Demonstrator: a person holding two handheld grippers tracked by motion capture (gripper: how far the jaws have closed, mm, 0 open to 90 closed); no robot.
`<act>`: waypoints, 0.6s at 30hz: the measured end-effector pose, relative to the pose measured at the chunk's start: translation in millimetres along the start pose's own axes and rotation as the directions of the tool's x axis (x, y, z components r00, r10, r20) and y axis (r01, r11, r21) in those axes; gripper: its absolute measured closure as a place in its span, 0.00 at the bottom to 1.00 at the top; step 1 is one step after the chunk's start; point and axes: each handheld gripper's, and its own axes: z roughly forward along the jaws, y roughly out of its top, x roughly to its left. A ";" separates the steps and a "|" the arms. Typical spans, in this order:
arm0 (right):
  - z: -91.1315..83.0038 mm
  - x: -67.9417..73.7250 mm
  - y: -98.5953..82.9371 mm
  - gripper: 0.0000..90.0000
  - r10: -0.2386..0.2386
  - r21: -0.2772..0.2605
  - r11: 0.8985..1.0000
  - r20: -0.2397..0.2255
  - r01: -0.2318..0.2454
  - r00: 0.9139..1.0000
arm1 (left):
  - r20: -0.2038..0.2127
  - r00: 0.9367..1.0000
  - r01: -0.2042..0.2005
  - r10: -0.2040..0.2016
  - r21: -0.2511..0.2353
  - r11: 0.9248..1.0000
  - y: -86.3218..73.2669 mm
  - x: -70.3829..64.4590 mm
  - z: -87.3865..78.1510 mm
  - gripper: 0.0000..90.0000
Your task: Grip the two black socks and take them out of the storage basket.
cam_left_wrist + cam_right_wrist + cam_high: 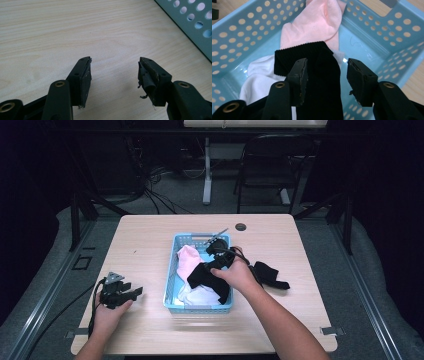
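Straddling a ribbed black sock (317, 75), right gripper (325, 75) jaws gape.

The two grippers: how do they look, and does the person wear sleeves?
Both grippers are black. The left gripper has two angular jaws with brass-coloured rivets and worn, frayed pads; in the high view a grey three-cornered plate sits on top and a black cable trails back from it. The right gripper has the same jaws and rivets. The forearms are bare: no sleeves in view.
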 end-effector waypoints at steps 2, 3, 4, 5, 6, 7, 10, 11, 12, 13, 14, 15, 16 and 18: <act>3.7 0.4 1.1 0.56 0.007 -0.006 1.000 -0.003 -0.007 1.000 | 0.000 1.000 -0.001 0.001 0.001 1.000 0.1 0.2 -0.1 0.49; 7.3 0.8 2.3 0.56 0.016 -0.009 1.000 -0.005 -0.016 1.000 | 0.001 1.000 -0.001 0.001 -0.002 1.000 0.0 0.3 0.2 0.49; 13.0 -0.7 4.8 0.56 0.010 0.005 1.000 -0.006 -0.010 1.000 | 0.000 1.000 0.000 0.000 -0.002 1.000 0.1 0.6 0.1 0.49; 13.0 -0.7 4.8 0.56 0.010 0.005 1.000 -0.006 -0.010 1.000 | 0.000 1.000 0.000 0.000 -0.002 1.000 0.1 0.6 0.1 0.49; 16.1 -1.2 5.6 0.56 0.019 0.006 1.000 -0.006 -0.019 1.000 | 0.003 1.000 -0.001 0.001 0.000 1.000 0.2 0.8 -0.1 0.49; 19.3 -1.9 5.9 0.56 0.023 0.000 1.000 -0.003 -0.023 1.000 | 0.003 1.000 0.000 0.000 -0.001 1.000 0.2 0.9 -0.3 0.49; 24.3 -4.3 8.5 0.56 0.033 0.015 0.999 0.002 -0.033 0.999 | 0.003 1.000 0.001 -0.001 -0.004 1.000 0.4 1.0 -0.6 0.49; 26.2 -5.0 9.1 0.56 0.042 0.012 0.999 -0.003 -0.042 0.999 | 0.003 1.000 0.000 0.000 -0.005 1.000 0.5 1.1 -0.7 0.49; 29.0 -6.1 10.0 0.56 0.052 0.016 0.999 -0.005 -0.052 0.999 | 0.003 1.000 0.000 0.000 -0.005 1.000 0.5 1.2 -0.7 0.49; 31.2 -6.3 10.6 0.56 0.061 0.017 0.998 -0.003 -0.061 0.998 | 0.002 1.000 0.001 -0.001 -0.004 1.000 0.6 1.3 -0.9 0.49; 32.4 -7.0 11.7 0.56 0.049 0.035 0.998 0.000 -0.049 0.999 | 0.002 1.000 0.000 0.000 -0.004 1.000 0.6 1.5 -0.9 0.49; 32.4 -7.0 11.7 0.56 0.049 0.035 0.998 0.000 -0.049 0.999 | 0.002 1.000 0.000 0.000 -0.004 1.000 0.6 1.5 -0.9 0.49; 34.0 -6.2 12.4 0.56 0.055 0.035 0.998 0.000 -0.055 0.998 | 0.002 1.000 0.002 -0.002 -0.005 1.000 0.6 1.5 -0.9 0.49; 36.0 -4.3 15.7 0.59 0.051 0.047 0.998 0.004 -0.052 0.999 | 0.001 1.000 0.002 -0.002 -0.006 1.000 0.6 1.8 -1.0 0.49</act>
